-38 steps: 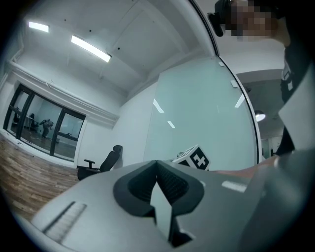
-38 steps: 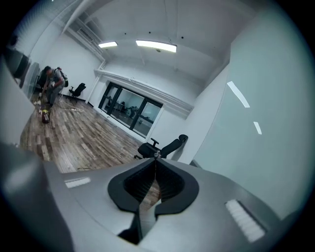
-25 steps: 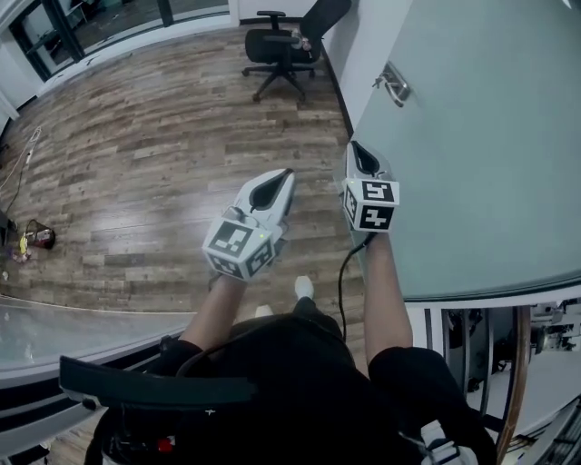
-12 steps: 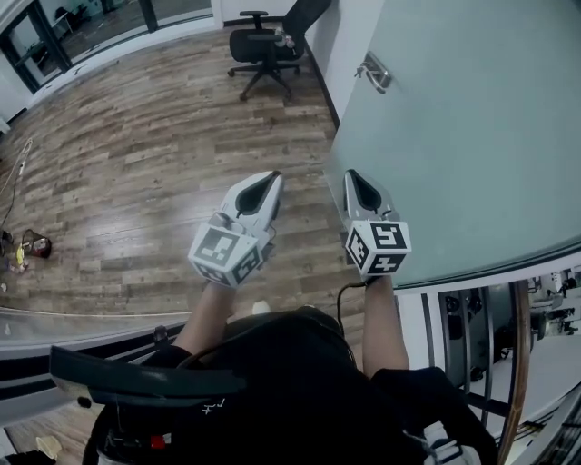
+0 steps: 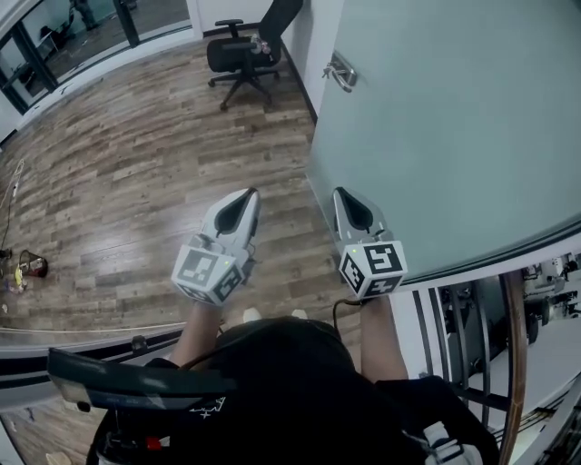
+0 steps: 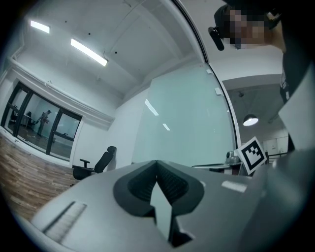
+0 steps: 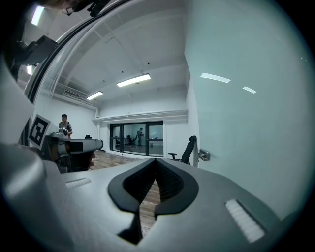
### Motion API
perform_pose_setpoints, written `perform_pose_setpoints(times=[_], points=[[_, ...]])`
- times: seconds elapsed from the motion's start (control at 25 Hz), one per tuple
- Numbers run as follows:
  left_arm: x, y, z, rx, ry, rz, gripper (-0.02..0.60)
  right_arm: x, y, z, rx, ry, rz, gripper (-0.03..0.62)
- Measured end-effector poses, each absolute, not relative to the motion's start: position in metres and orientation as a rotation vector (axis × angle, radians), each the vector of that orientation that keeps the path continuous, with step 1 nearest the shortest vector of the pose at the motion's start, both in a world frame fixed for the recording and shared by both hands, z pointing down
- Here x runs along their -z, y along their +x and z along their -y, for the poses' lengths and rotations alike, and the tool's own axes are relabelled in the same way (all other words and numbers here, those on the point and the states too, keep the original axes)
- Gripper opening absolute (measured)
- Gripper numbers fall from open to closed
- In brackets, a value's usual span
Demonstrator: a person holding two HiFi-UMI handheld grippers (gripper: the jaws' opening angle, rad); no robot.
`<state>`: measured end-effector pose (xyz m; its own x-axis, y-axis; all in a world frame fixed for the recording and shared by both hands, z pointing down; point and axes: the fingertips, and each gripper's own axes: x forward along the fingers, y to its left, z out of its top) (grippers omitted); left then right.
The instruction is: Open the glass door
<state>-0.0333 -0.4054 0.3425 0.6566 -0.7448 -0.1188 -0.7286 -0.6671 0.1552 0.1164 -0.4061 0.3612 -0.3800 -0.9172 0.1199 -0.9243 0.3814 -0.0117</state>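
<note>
Wood floor (image 5: 136,163), glass door (image 5: 454,136) at right; left claw (image 5: 249,193), right claw (image 5: 339,193) clenched, empty

Black swivel office chair on castors (image 5: 238,53) is sitting at the far end of the brown wood-plank floor (image 5: 136,154), right by the white wall (image 5: 318,27). Dark-framed windows (image 7: 134,138) are running along the far side of the room. Some small clutter with a yellow bit (image 5: 27,266) is lying near the floor's left edge, too tiny to make out. Long ceiling light strips (image 7: 134,80) are glowing overhead.
</note>
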Motion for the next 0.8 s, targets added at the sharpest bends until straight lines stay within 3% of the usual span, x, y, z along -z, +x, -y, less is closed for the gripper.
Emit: perform_pose_setpoints(times=[0.8], points=[[-0.342, -0.015, 0.402, 0.253, 2.785, 1.215, 0.000, -0.359, 0.133, 0.401, -0.120, 1.702, 2.516, 0.002]])
